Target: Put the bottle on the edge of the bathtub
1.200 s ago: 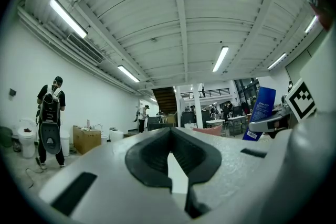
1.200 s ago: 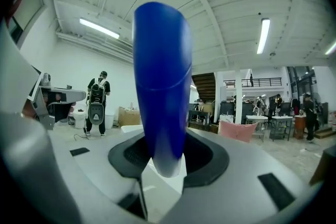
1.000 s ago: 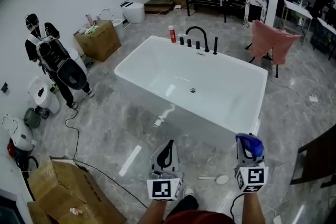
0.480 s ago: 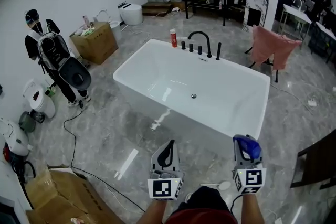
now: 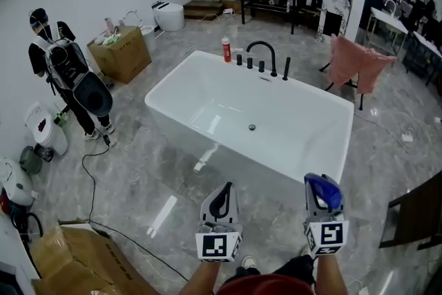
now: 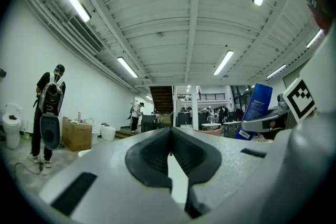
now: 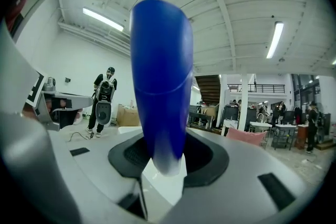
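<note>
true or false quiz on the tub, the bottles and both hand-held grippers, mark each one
1. The right hand-held gripper grips a blue bottle. True.
2. The blue bottle stands on the tub rim. False: it is in the right hand-held gripper, short of the tub.
3. A red bottle stands on the far rim by the faucet. True.
4. The tub is full of water. False: it is empty, drain showing.
5. The left hand-held gripper holds a sponge. False: its jaws are together on nothing.

Grey marble floor point(image 5: 138, 169) — white bathtub point(image 5: 304, 131), cardboard box point(image 5: 121, 52), pink-draped chair point(image 5: 359, 60)
</note>
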`<state>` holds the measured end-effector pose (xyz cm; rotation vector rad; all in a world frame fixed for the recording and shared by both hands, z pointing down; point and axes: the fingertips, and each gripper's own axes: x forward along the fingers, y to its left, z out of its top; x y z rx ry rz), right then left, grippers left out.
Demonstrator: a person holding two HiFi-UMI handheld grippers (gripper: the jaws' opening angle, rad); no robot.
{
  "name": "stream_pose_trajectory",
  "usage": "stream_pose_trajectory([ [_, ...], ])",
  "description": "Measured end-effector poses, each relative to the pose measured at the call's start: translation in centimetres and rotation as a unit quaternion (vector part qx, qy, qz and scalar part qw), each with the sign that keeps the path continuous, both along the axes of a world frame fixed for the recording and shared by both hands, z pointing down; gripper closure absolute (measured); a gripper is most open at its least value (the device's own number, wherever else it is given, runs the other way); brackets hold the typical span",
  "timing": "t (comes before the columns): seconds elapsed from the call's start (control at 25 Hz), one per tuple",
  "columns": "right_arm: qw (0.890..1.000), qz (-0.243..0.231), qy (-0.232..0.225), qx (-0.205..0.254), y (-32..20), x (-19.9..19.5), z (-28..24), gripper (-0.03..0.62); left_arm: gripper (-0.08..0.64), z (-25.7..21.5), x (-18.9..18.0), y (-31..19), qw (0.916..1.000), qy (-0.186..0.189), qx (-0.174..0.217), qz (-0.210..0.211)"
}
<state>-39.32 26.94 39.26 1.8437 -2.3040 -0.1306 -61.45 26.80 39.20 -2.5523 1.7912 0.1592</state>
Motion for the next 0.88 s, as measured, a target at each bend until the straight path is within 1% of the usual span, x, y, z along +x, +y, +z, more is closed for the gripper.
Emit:
stream_pose_trajectory([
  [0.08,1.0,0.005,0.001,0.007,-0.8,0.4,-0.1,0.437,0.555,-0.3,0.5,-1.0,1.0,-0.001,0.008,0.005],
  [0.16,1.0,0.013,0.0,0.006,-1.4,1.6,0.2,0.437,0.555,-0.1,1.8,-2.1,0.9999,-0.004,0.009,0.012],
  [0.32,0.999,0.044,-0.004,0.002,-2.1,6.0,0.3,0.437,0.555,-0.1,5.8,-4.4,0.9992,-0.011,0.001,0.038],
  [0.4,0.998,0.065,-0.01,0.0,-2.6,9.3,0.5,0.437,0.555,-0.1,9.2,-5.7,0.9983,-0.012,0.001,0.057],
  [0.56,0.995,0.094,-0.024,0.0,-2.7,17.4,1.0,0.437,0.555,0.1,17.8,-6.7,0.9957,-0.028,0.001,0.089],
  [0.68,0.994,0.107,-0.036,0.007,-3.2,23.7,0.9,0.437,0.555,-0.3,23.9,-7.3,0.9946,-0.035,0.008,0.098],
  [0.8,0.993,0.11,-0.036,0.009,-5.1,29.9,1.2,0.437,0.555,-0.5,29.8,-9.2,0.9944,-0.035,0.014,0.099],
  [0.88,0.993,0.11,-0.038,0.003,-6.5,33.6,1.6,0.437,0.555,-0.4,33.4,-10.6,0.9949,-0.029,0.008,0.096],
])
